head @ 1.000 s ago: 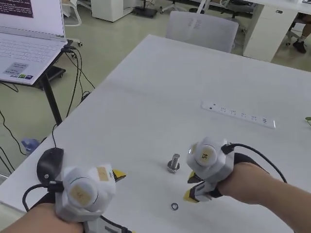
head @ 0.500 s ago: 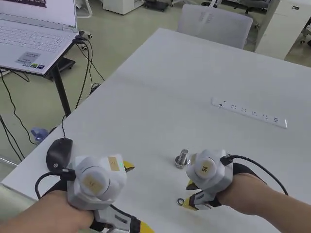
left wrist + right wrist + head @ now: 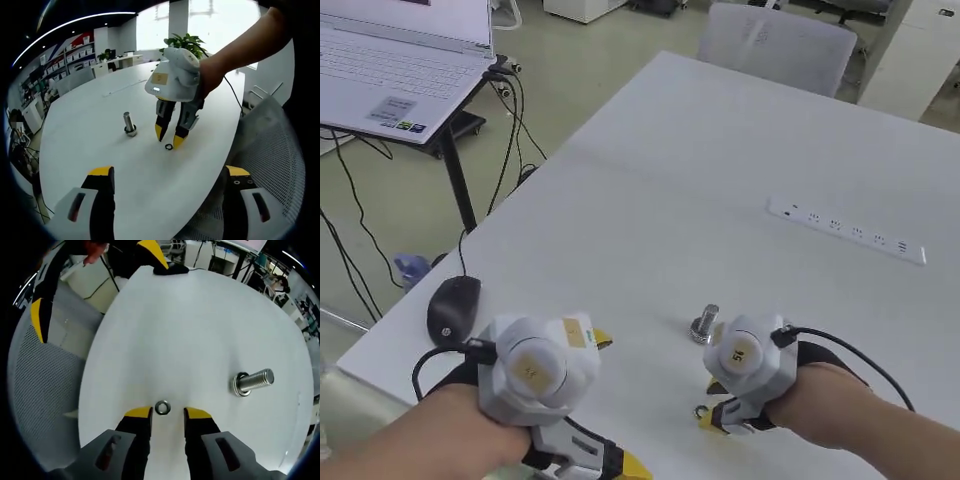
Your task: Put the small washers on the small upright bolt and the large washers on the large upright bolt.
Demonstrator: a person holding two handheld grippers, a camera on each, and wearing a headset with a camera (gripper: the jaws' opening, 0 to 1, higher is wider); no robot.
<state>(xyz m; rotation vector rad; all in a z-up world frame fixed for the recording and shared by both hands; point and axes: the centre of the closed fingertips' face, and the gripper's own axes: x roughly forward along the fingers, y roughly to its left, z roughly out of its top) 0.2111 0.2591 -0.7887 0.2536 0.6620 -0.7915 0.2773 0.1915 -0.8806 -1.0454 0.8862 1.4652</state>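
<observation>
Washer (image 3: 162, 407) is lying flat on the white table (image 3: 200, 325), and the right gripper view gives the good look at it. The right gripper (image 3: 163, 413) has its two yellow-tipped jaws down either side of the ring, partly spread, with a sliver of table between each tip and the metal. So it's straddling it, not pinching it. Off to the side in that view is the bolt (image 3: 252, 380), head on the table and threaded end up, shaft bare. It just looks sideways because the camera is rolled.

Left gripper view gives the side-on angle. That same gripper is held from above by an arm (image 3: 245, 45), with the tips angled at the tabletop and the washer right at them. The bolt stands near but clearly apart. The left gripper (image 3: 169, 174) itself has its jaws spread wide and empty, sitting at the near edge of the table with one jaw over a mesh chair (image 3: 272, 160).

Head view adds the surroundings: power strip (image 3: 847, 231) farther back on the table, black mouse (image 3: 453, 308) by the left corner, laptop (image 3: 390, 60) on a stand beyond. From up there the right gripper's body covers most of the washer, so I can't read the gap from that angle.
</observation>
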